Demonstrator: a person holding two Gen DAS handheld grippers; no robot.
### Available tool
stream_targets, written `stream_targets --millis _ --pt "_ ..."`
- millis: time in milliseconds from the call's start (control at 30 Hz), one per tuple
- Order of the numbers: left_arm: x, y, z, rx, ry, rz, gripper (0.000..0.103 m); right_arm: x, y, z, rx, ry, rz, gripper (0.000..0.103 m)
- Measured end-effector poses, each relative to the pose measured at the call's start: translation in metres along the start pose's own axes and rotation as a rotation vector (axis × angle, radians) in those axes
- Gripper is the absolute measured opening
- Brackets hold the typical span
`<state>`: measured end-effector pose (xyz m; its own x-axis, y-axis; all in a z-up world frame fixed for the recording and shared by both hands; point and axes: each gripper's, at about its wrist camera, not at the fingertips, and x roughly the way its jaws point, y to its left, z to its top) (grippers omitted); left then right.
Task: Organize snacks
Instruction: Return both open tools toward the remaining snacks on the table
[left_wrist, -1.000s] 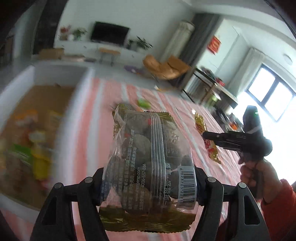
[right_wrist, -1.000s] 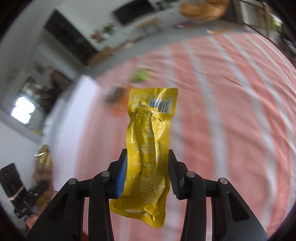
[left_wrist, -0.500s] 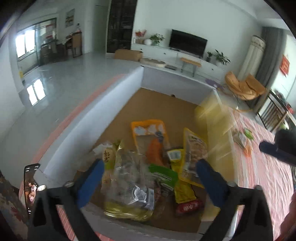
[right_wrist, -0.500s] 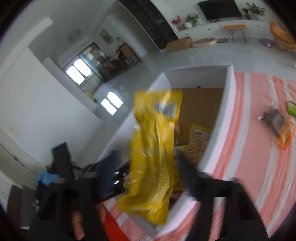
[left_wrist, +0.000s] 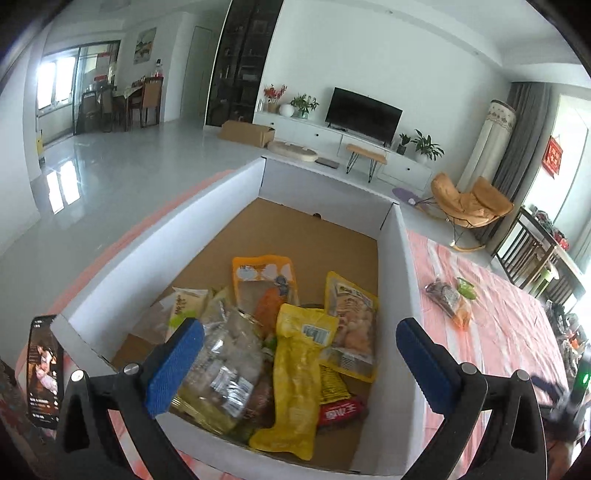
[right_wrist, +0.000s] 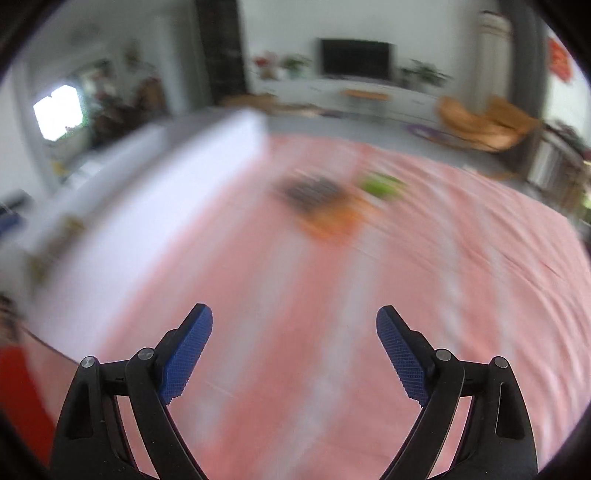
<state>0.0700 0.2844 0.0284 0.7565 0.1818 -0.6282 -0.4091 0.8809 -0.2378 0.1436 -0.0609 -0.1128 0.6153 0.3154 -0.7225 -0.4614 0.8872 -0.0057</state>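
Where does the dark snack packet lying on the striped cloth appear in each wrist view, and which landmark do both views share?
Left wrist: dark snack packet lies right of centre, on the pink striped cloth just outside the white box.
Right wrist: same packet, blurred, upper centre.
Shared landmark: the television on the far wall.

Almost no text can be read. A barcode label sits on the long yellow plastic snack packet (left_wrist: 295, 384) between the left claw's fingers — its digits too small. The red wrapper (left_wrist: 338, 412) beside it carries white Chinese characters — unclear. The right-wrist view is blurred.
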Motion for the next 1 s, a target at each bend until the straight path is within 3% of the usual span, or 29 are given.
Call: stream_targets --millis 167,267,400,567,633,733,867,1000 --pt "-0.012 -0.033 -0.003 0.04 -0.035 -0.03 0.103 -0.014 -0.079 -0.059 0.051 0.014 -0.195 0.092" --pt "-0.024 -0.063 -0.009 0.084 -0.047 -0.085 0.103 -0.017 -0.11 -0.078 0.088 0.034 -0.242 0.092" --pt "-0.042 -0.108 -0.019 0.136 -0.03 -0.226 0.103 -0.017 -0.122 -0.09 0.117 0.053 -0.261 0.092" --pt "-0.061 -0.169 -0.042 0.238 0.014 -0.386 0.103 0.001 -0.133 -0.076 0.181 0.083 -0.239 0.099" --pt "-0.064 -0.194 -0.06 0.275 0.061 -0.462 0.103 -0.001 -0.143 -0.082 0.238 0.091 -0.195 0.101" --pt "-0.055 -0.222 -0.093 0.299 0.162 -0.553 0.103 -0.004 -0.139 -0.09 0.237 0.089 -0.216 0.101" --pt "-0.018 -0.24 -0.141 0.333 0.29 -0.547 0.103 -0.006 -0.14 -0.097 0.239 0.087 -0.216 0.101" --pt "0.021 -0.244 -0.175 0.425 0.345 -0.441 0.103 -0.006 -0.14 -0.097 0.238 0.087 -0.219 0.101"
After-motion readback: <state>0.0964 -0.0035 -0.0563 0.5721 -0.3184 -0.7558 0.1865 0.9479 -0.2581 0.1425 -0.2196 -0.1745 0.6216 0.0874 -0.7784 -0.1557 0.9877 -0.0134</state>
